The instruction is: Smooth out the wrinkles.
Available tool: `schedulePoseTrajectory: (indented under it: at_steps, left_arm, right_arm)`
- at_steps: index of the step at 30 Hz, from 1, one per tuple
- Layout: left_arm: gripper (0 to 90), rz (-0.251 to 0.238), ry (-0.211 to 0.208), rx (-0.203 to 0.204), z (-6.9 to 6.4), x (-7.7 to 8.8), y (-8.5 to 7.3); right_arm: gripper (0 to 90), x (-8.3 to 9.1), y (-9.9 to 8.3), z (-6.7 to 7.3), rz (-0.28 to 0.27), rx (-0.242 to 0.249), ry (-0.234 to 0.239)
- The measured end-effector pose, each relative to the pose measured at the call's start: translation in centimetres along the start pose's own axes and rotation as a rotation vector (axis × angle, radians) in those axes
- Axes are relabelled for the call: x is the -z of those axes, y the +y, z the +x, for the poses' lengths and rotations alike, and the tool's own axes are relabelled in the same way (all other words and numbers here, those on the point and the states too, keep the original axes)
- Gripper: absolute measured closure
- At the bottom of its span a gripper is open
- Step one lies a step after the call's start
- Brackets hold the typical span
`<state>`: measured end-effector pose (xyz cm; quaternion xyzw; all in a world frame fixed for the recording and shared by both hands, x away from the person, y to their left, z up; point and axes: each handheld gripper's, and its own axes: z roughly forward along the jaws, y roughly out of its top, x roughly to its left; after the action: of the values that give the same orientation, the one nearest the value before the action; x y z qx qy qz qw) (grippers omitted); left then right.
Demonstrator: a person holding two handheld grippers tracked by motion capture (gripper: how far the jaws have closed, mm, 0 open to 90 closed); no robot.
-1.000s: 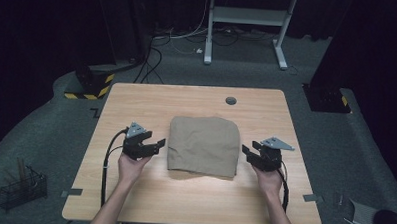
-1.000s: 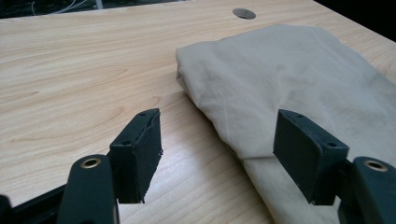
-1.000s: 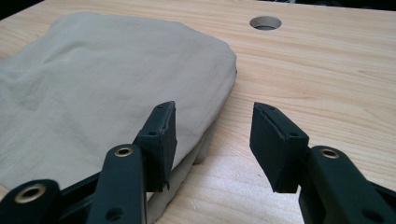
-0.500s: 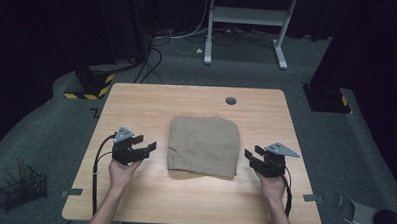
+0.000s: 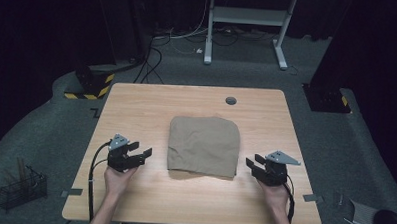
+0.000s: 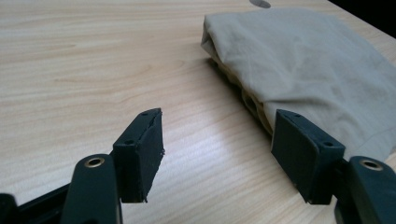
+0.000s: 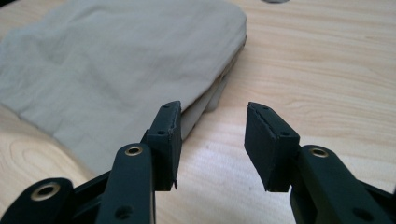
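Note:
A folded tan cloth lies flat in the middle of the wooden table. My left gripper rests low over the table to the left of the cloth, a short gap away, and points toward it. Its jaws are open over bare wood, with the cloth's layered edge just past the right jaw. My right gripper sits off the cloth's near right corner. Its jaws have just been closing a little and stand open with nothing between them; the cloth lies past the left jaw.
A round grey grommet sits in the table near its far edge. On the floor are a wire basket at the left, a black-and-yellow block, cables, and a white desk frame at the back.
Both hands have drawn back toward the near edge of the table. The left one has also slid left, away from the cloth. The cloth has not moved.

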<state>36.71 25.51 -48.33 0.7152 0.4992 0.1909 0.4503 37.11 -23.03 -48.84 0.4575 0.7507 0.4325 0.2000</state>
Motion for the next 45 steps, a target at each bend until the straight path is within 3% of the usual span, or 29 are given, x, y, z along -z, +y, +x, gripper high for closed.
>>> schedulePoseTrajectory:
  at_steps: [5, 9, 13, 20, 31, 45]
  left_arm:
    - [34.4, 0.012, 0.009, 0.004, 0.3, 0.3, -0.7]
    - [35.1, 0.006, 0.021, 0.012, 0.4, 0.5, -1.5]
    - [36.9, 0.033, 0.034, 0.003, 0.6, 0.4, -2.2]
    - [37.0, 0.076, 0.108, -0.033, 0.8, 0.0, -3.4]
    - [35.8, 0.109, 0.189, -0.049, 1.3, -0.7, -4.3]
    - [31.7, 0.144, 0.232, -0.048, 1.1, -1.5, -4.2]
  right_arm:
    - [56.1, -0.1, -0.7, 0.1, 0.021, 0.000, -0.012]
    - [56.0, -0.2, -1.0, 0.6, 0.050, 0.048, -0.043]
    - [59.4, -0.6, -1.3, 0.5, 0.076, 0.056, -0.037]
    - [62.5, -1.0, -2.0, 0.5, 0.120, 0.082, -0.050]
    - [58.7, -1.5, -2.8, -1.0, 0.160, 0.025, -0.134]
    - [45.0, -1.6, -2.9, -1.7, 0.157, -0.004, -0.182]
